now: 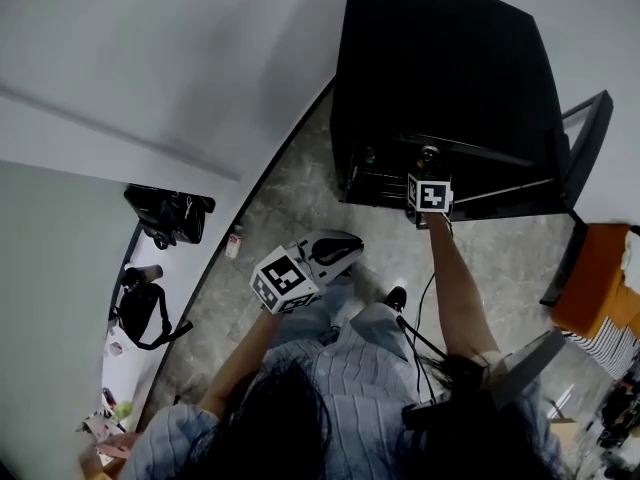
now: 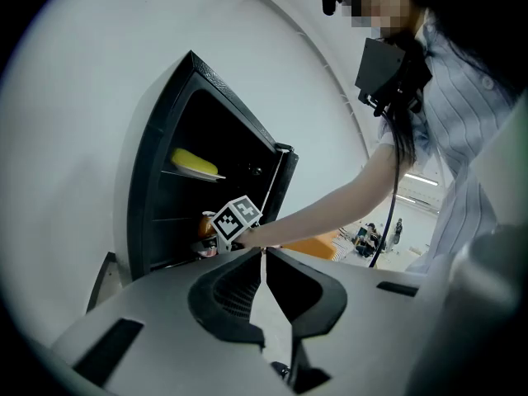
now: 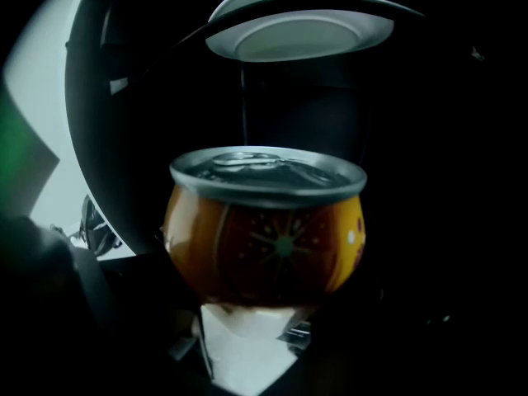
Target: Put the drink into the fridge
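The drink is an orange can [image 3: 266, 221] with a silver top, and it fills the right gripper view, upright and very close. My right gripper [image 1: 428, 168] reaches into the open black fridge [image 1: 440, 78] at a low shelf and is shut on the can [image 1: 428, 153]; its jaws are lost in the dark. In the left gripper view the can [image 2: 205, 223] shows orange just behind the right gripper's marker cube. My left gripper [image 1: 335, 248] hangs back over the floor, and its jaws [image 2: 262, 258] are shut with nothing between them.
The fridge door [image 1: 585, 168] stands open to the right. A pale plate [image 3: 297, 23] lies on the shelf above the can and shows as a yellow dish [image 2: 194, 162] in the left gripper view. Black bags [image 1: 168, 213] lie at the left, and an orange seat [image 1: 600, 278] stands at the right.
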A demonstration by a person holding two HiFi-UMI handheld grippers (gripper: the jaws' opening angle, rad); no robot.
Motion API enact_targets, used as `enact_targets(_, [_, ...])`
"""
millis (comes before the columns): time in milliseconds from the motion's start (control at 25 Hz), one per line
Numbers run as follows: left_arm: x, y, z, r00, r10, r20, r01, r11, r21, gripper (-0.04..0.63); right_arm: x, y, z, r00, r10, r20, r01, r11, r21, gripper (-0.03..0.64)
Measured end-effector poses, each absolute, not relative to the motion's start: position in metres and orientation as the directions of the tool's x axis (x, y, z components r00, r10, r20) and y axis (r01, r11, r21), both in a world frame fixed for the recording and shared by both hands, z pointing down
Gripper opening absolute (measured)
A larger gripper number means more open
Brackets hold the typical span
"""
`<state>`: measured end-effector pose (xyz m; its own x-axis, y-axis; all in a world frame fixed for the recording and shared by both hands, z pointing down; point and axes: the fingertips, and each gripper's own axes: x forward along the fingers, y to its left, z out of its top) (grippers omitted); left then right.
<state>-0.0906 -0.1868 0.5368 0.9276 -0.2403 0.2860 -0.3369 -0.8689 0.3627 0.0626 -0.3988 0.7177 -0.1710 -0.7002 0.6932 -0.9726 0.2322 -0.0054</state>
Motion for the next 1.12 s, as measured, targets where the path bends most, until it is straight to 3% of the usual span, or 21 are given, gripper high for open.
enact_targets(280, [-0.093, -0.183, 0.545, 0.923, -0.248, 0.295, -0.352, -0.855, 0.381, 0.011, 0.063, -0.399, 0.716, -0.169, -0.757, 0.632, -0.966, 0.254, 0.046, 0.327])
enact_targets(1120, [-0.106, -0.172, 0.567, 0.906, -0.244, 0.346, -0.385, -0.815, 0.433, 0.011, 0.079, -0.446, 0.717, -0.176, -0.781, 0.599, -0.962, 0.265, 0.062, 0.327])
